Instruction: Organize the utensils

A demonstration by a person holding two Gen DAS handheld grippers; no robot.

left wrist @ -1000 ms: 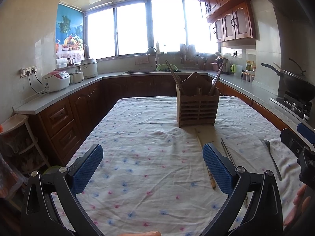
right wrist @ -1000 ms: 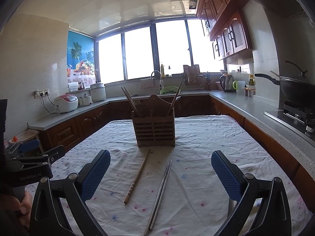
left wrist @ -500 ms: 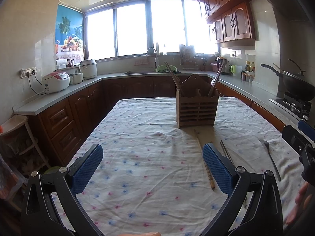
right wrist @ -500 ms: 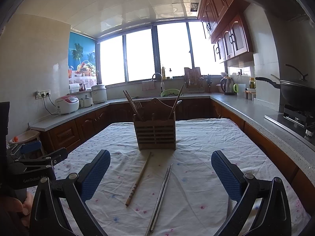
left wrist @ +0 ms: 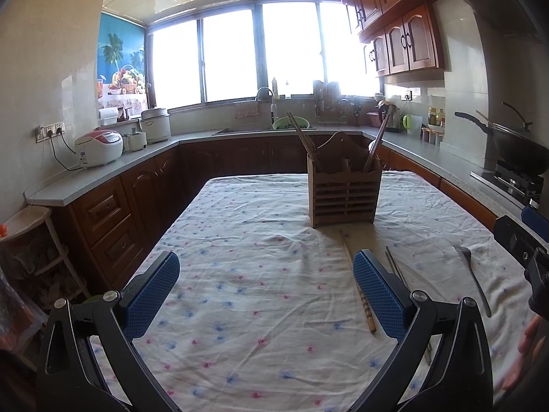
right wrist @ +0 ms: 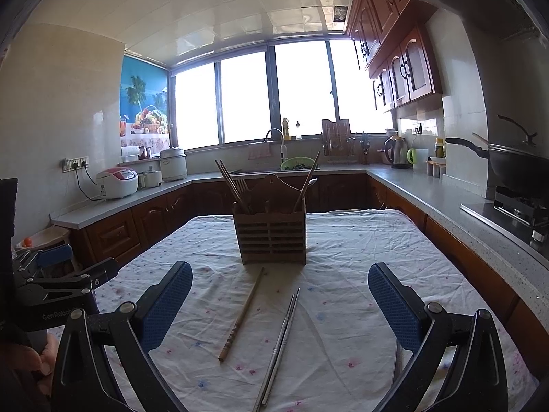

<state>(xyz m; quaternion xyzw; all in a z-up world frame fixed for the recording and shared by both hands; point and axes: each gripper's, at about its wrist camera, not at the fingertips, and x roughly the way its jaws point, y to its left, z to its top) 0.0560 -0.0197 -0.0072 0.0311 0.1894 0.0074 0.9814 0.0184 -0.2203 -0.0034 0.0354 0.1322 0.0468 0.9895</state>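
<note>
A slatted wooden utensil holder (right wrist: pixel 271 237) stands mid-table with chopsticks and a spoon inside; it also shows in the left wrist view (left wrist: pixel 344 194). On the cloth in front of it lie a wooden chopstick (right wrist: pixel 242 314), a pair of metal chopsticks (right wrist: pixel 279 346) and a metal fork (left wrist: pixel 471 276). The wooden chopstick (left wrist: pixel 358 288) and metal chopsticks (left wrist: pixel 394 264) show beside the left gripper's right finger. My left gripper (left wrist: pixel 266 292) is open and empty above the table's near left part. My right gripper (right wrist: pixel 279 304) is open and empty, above the loose chopsticks.
The table carries a white flowered cloth (left wrist: pixel 247 240). Grey counters with dark wood cabinets run around the room, with a rice cooker (left wrist: pixel 99 147) at the left, a sink (left wrist: pixel 264 127) at the back, and a wok on a stove (left wrist: pixel 514 147) at the right.
Both views have tilted up a little, so the holder and utensils sit lower in frame. Both grippers stay open and empty.
</note>
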